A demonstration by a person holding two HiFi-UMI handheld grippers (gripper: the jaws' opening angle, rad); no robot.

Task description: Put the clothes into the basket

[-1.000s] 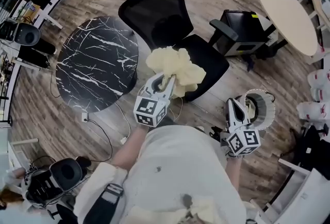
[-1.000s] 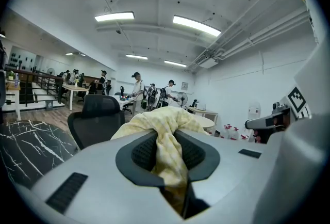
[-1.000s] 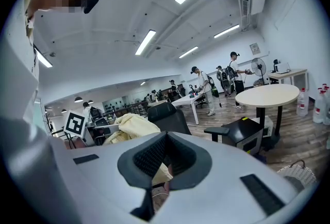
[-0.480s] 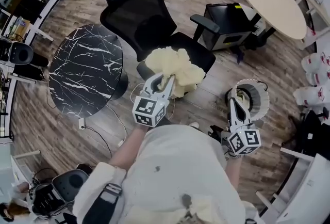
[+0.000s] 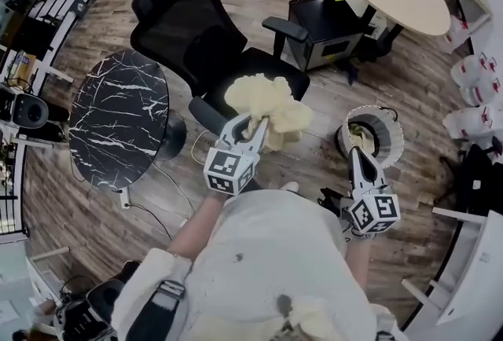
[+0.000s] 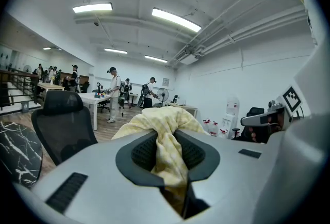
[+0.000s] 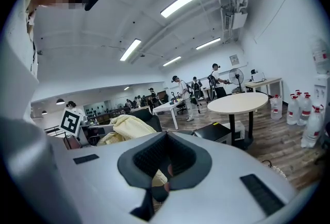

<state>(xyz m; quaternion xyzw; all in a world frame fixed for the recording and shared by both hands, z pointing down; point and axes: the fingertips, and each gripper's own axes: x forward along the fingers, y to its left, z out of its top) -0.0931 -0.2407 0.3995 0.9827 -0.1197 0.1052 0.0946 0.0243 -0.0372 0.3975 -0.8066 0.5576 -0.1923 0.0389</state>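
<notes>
**Left gripper** [image 5: 251, 124]: the jaws are closed on a fold of the pale yellow, crumpled fabric garment [image 5: 271, 100]. A narrow strip of fabric runs down between the pads. The bulk of the garment bunches beyond and above the jaw tips, clear of the floor.

**Right gripper** [image 5: 360, 155]: the jaws are drawn together with nothing clamped.

**Basket:** the round, white, open-sided basket [image 5: 393, 135] stands on the floor just beyond the right jaw tips. It is well off to the right of the left jaws. Pale fabric already lies inside it.

**Handling (judged)**
- The garment looks light, soft and not fragile.
- It has no stiffness, so it will sag from any single grip point.
- Loose folds are likely to hang below the jaws and may catch on the basket rim.
- Take hold on a thick, gathered fold. A single thin layer could slide out between the pads.
- The present hold looks adequate for carrying.

**Hidden or unclear**
- The left gripper screens the near side of the garment, so the amount hanging beneath the jaws cannot be seen.
- The kind of garment cannot be made out.
- The right gripper covers part of the basket's near rim, and its depth is not readable.
- In the right gripper view a small pale patch shows through the slit at the pad roots. It may be fabric lying beyond the jaws, but this cannot be determined.
- The basket does not appear in the left gripper view.
</notes>
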